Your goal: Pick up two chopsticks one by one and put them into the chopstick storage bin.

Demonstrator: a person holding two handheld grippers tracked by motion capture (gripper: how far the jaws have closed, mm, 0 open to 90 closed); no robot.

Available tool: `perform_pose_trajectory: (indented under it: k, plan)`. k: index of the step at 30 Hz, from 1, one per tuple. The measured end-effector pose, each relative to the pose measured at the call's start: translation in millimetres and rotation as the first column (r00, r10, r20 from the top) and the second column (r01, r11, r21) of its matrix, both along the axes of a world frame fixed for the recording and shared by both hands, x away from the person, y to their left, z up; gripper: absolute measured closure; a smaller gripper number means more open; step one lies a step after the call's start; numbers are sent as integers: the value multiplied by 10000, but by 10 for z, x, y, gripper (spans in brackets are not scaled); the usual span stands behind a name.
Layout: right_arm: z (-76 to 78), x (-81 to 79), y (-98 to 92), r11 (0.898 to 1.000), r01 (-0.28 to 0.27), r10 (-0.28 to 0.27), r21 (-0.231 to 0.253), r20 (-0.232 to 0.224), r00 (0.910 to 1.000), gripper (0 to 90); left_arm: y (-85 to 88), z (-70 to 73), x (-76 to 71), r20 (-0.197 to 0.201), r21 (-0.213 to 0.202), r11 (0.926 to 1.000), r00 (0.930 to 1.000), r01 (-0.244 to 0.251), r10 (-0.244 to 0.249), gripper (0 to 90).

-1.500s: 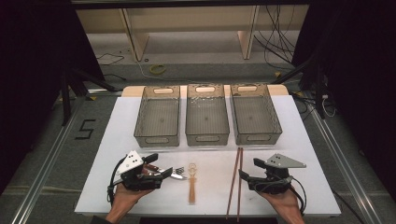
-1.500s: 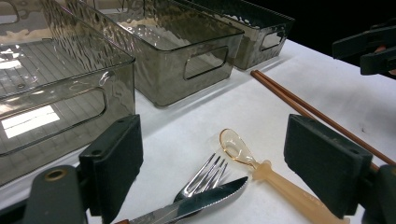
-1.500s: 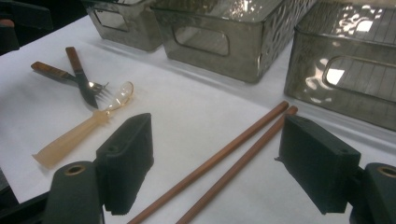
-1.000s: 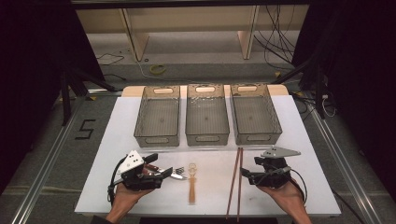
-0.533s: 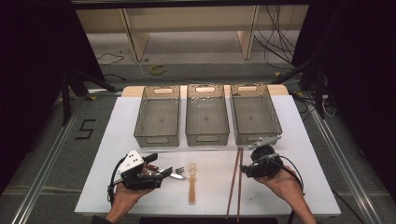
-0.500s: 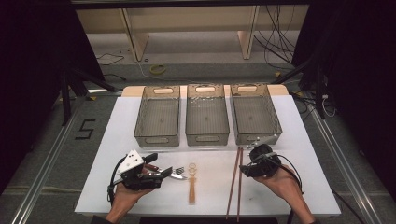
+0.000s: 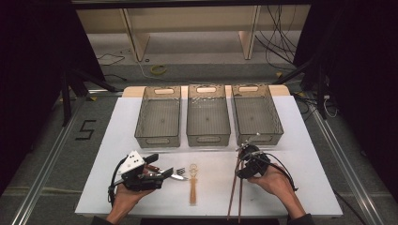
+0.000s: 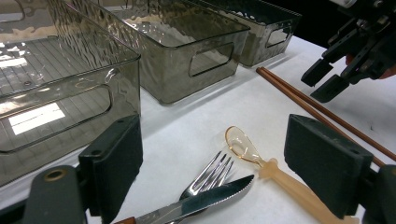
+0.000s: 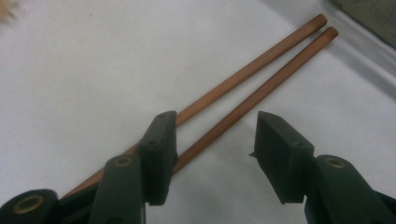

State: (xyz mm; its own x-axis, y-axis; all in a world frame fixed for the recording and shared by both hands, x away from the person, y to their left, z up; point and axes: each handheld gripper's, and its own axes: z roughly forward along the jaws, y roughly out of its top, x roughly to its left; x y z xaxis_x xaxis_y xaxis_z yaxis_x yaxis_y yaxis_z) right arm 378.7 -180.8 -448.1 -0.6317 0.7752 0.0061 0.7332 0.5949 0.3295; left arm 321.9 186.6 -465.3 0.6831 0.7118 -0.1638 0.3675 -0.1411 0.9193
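The right gripper (image 7: pixel 242 163) has swung in from the worktop's right edge and hovers over the chopsticks (image 7: pixel 235 194) near the front edge, jaws closing but not yet gripping: a pickup looks imminent. The left gripper (image 7: pixel 165 173) waits, jaws released, over the fork (image 8: pixel 209 171).

— What colour is under my right tongs (image 9: pixel 212 154)?

— Two reddish-brown chopsticks (image 9: pixel 243 88), plain and unpatterned, on the white worktop (image 7: pixel 305 154). The tongs themselves are black.

— And by my left tongs (image 8: pixel 215 158)?

— Just ahead, a silver fork (image 8: pixel 208 175) and a silver knife (image 8: pixel 201 203) with a toothed edge; beside them a translucent amber spoon (image 8: pixel 275 175). Beyond stand three smoky grey see-through bins (image 7: pixel 208 115) with a rippled pattern.
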Motion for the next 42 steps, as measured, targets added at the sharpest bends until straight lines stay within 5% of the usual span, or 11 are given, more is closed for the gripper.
perform_pose_trajectory:
  k: [22,42]
  plan:
    - [-104,37,75,9965,-255,201,-791,-675,9975,569,5,3,5,5,7,10000,10000,-4,4,190]
    - [-82,68,44,9928,-463,370,-1103,-855,9957,776,10,5,6,19,8,10000,10000,16,-16,190]
